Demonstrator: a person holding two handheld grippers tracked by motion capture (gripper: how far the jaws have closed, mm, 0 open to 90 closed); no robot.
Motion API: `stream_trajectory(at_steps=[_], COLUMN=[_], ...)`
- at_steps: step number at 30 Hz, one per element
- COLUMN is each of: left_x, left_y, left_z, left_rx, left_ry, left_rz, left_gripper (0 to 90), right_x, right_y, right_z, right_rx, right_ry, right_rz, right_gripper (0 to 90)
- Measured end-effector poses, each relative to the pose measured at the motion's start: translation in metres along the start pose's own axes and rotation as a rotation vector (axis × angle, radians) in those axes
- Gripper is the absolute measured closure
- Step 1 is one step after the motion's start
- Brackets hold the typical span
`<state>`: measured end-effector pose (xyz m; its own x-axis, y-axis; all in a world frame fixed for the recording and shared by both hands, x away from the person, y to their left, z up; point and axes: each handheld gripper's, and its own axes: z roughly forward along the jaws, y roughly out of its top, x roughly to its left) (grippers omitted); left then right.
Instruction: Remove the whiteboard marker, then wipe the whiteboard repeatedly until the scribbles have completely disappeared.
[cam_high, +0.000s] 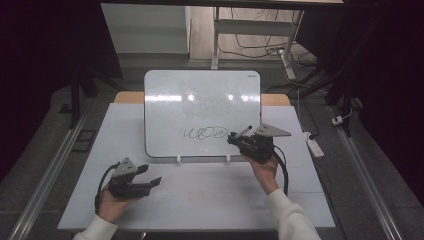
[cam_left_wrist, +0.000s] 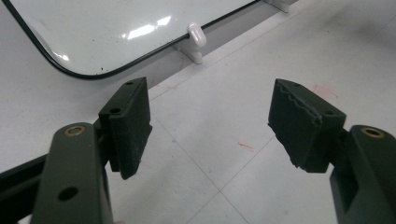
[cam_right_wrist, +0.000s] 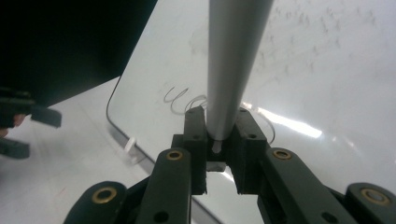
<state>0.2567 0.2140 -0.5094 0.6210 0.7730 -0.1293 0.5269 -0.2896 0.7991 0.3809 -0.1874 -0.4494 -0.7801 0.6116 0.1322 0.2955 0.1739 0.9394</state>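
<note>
Grey marker (cam_right_wrist: 232, 65), slim and round-barrelled, being pinched at 1 end, pointing up and away over the whiteboard (cam_high: 165, 115). Whiteboard, white with a dark rounded rim, leaning upright on 2 small white clips at the middle of the surface, bearing a looping dark scribble (cam_high: 205, 133) low on its face.

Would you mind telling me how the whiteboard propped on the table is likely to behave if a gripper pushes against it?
The whiteboard leans back on two small white clips, so a push near its top would probably tip it. It looks thin and flat, so likely light and apt to slide on the smooth table. Its glossy face shows glare, so the pen in the right gripper may skid.
</note>
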Motion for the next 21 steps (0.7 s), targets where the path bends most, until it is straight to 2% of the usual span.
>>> stream_trajectory(at_steps=[5,11,16,19,21], left_x=[0.001,0.001,0.003,0.003,0.003], left_y=[0.0,0.0,0.0,0.0,0.0], left_z=[0.001,0.003,0.004,0.004,0.003], left_rx=[-0.002,0.002,0.007,0.005,0.005], left_ry=[-0.003,-0.007,-0.005,-0.004,-0.004], left_rz=[0.01,0.01,0.006,0.005,0.005], left_gripper=[30.7,30.7,30.7,30.7,30.8], right_x=[-0.003,-0.007,-0.021,-0.024,-0.027], right_y=[0.012,0.025,0.03,0.027,0.025], right_z=[0.018,0.044,0.053,0.057,0.057], right_rx=[-0.01,0.001,-0.011,0.028,0.033], right_ry=[-0.008,-0.029,-0.071,-0.102,-0.103], right_rz=[-0.001,-0.058,-0.038,-0.08,-0.072], right_gripper=[77.6,77.6,77.6,77.6,77.6])
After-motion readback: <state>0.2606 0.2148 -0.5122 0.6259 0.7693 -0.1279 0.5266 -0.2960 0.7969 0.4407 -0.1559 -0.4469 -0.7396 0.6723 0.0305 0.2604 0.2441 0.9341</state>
